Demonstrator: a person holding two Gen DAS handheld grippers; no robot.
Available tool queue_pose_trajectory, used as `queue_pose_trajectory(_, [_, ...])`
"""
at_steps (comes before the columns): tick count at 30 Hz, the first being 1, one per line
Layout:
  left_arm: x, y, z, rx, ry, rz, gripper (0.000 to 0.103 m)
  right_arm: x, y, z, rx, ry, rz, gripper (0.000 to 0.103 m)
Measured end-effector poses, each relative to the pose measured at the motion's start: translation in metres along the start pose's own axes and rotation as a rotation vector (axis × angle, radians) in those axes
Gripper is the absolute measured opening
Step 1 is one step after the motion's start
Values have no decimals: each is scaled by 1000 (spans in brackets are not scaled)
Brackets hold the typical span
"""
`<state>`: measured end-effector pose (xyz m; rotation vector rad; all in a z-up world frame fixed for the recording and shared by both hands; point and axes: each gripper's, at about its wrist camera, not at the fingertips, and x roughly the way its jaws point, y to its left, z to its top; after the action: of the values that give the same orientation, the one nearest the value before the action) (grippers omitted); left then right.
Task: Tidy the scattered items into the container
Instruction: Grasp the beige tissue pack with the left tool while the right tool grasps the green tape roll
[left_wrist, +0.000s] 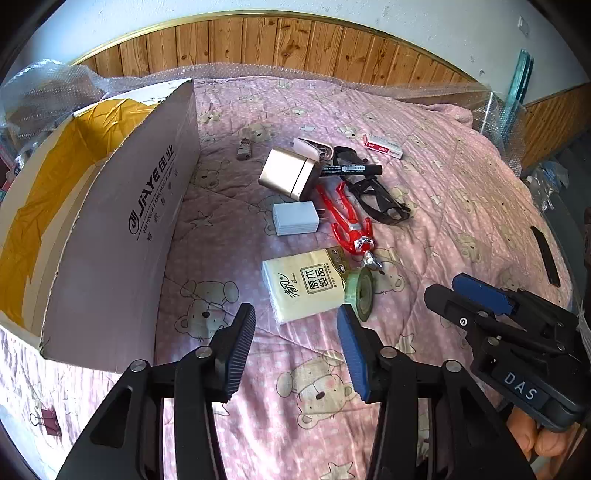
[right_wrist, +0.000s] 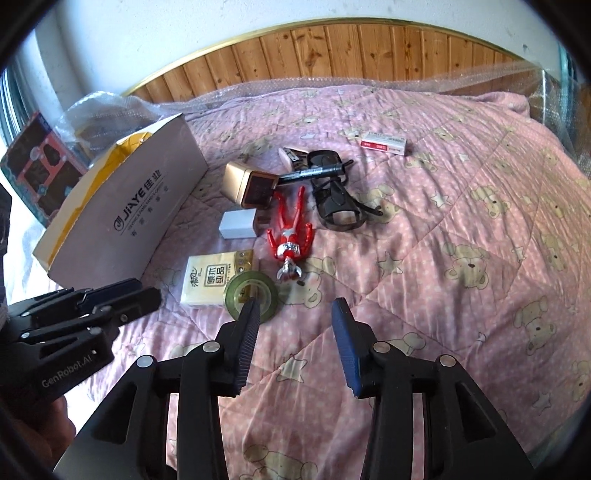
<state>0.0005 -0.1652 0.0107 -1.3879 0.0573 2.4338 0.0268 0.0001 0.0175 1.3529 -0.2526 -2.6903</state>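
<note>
An open cardboard box with a yellow lining stands at the left of the pink bedspread. Scattered beside it lie a tissue pack, a green tape roll, a red toy figure, a white charger, a gold box, a black marker, dark glasses and a small red-and-white box. My left gripper hovers open just short of the tissue pack. My right gripper is open near the tape roll.
A small beige item lies near the box's far corner, and a pink case sits behind the gold box. A binder clip lies at the lower left. Bubble wrap and a wooden headboard line the far side.
</note>
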Motion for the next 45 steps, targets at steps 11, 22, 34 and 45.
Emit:
queue_pose_trajectory(11, [32, 16, 3, -23, 70, 27, 57, 32, 12, 9, -11, 69, 95, 45])
queue_pose_trajectory(22, [59, 37, 5, -89, 118, -51, 58, 80, 16, 14, -6, 125, 173, 46])
queue_pose_trajectory(34, [73, 11, 29, -4, 97, -110, 70, 57, -12, 25, 68, 57, 102, 20])
queue_pose_trajectory(45, [95, 16, 37, 5, 71, -122, 80, 86, -40, 23, 195, 142, 249, 51])
